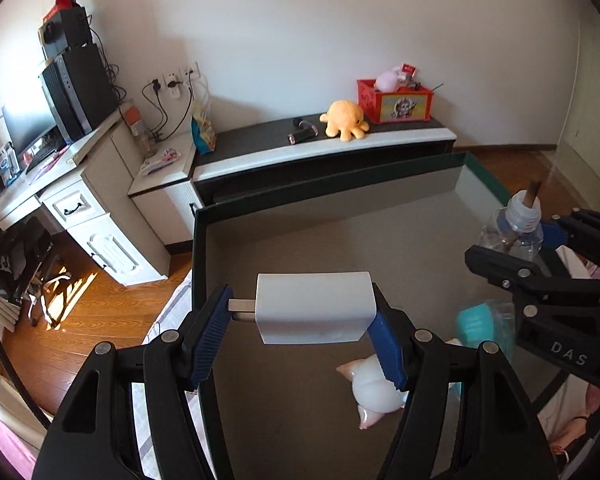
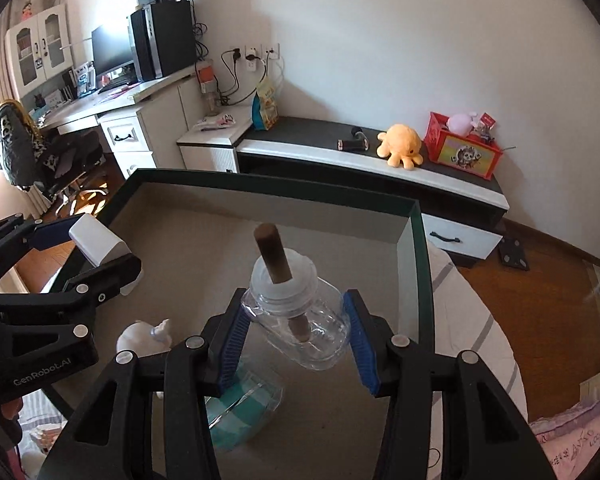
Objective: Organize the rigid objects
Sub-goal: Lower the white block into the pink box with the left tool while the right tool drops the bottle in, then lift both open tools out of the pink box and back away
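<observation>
The glass worktop [image 2: 418, 264] with its dark green rim carries a teal-banded clear container [image 2: 244, 408] lying on its side and a small white figurine [image 2: 140, 338]. Above it, the left gripper [image 1: 304, 316] has its blue fingers [image 1: 212, 332] pinching a white plug adapter [image 1: 314, 306], prongs against the left pad. The right gripper [image 2: 296, 336] pinches a clear bottle [image 2: 304, 326], tilted, with a brown wick [image 2: 274, 254] through its white neck.

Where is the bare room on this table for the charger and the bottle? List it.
Free: the table's far half up to its dark rim, ahead of both grippers. Crowded: the near strip, where the white toy and the teal-striped container lie beneath the charger and bottle.
</observation>
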Tool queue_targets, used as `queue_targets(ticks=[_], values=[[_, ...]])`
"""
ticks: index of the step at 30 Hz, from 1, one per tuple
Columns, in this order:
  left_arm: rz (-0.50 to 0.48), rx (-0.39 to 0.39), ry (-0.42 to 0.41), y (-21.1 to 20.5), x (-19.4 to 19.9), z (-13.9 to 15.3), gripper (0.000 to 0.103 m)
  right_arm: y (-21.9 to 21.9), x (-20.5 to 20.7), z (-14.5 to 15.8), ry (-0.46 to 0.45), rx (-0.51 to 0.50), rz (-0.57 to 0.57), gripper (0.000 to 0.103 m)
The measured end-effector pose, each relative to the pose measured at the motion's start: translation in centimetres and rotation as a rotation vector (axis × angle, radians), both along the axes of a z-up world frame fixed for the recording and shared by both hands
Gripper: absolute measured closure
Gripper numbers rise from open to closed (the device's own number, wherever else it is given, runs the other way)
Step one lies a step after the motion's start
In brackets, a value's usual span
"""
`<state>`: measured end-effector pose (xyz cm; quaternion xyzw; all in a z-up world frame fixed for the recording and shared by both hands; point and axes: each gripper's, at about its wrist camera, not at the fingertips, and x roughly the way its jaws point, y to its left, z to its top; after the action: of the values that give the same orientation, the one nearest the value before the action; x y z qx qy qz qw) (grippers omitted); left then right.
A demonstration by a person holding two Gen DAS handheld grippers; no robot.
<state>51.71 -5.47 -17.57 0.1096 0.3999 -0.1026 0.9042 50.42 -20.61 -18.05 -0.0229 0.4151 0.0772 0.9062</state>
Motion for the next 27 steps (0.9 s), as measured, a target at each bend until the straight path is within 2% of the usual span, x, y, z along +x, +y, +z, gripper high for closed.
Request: queue_targets(ticks=[4,6,7,9,13,16,21,24,25,26,27], values=[[-0.003,0.017,0.049,0.0,1.0,-1.5,0.036,-0.6,1.0,-1.5,0.059,0.01,-0.01,0.054],[-0.007,0.016,0.038,0.0,0.8,-1.3,0.034,-0.9,1.0,-1.6,0.065,0.04,-0.01,0.054],[-0.012,0.009,0.025,0.0,0.6,-1.1,0.03,-1.1,0.9,-1.6,0.07,0.048,-0.014,0.054],[-0.016,-0.002,0.008,0.1,0.2,-0.5,0.016,-1.3,0.7,-1.2,0.056,0.061,-0.021,0.053],[-0.023,-0.028,-0.044,0.7,-1.9,1.2,0.012,-1.9,-1.1,0.3,0.007,0.102,-0.047,0.03],[-0.009,-0.069,-0.101,1.6,-4.6,3.2,0.008,-1.9,-4.4,2.5,-0.077,0.118,-0.041,0.02],[0.011,-0.126,-0.248,3.0,-12.0,6.8,0.0,-1.3,-12.4,5.9,-0.228,0.123,-0.042,0.015],[0.024,-0.152,-0.325,3.8,-17.1,8.2,0.0,-0.8,-17.4,7.6,-0.309,0.133,-0.044,0.013],[0.027,-0.155,-0.345,3.9,-18.6,8.6,0.0,-0.5,-19.3,8.0,-0.341,0.141,-0.044,0.01],[0.029,-0.163,-0.366,4.2,-20.2,8.9,0.0,-0.3,-20.6,8.5,-0.362,0.133,-0.045,0.0],[0.034,-0.165,-0.383,4.3,-21.8,9.1,0.0,0.2,-22.0,8.8,-0.38,0.119,-0.046,0.0]])
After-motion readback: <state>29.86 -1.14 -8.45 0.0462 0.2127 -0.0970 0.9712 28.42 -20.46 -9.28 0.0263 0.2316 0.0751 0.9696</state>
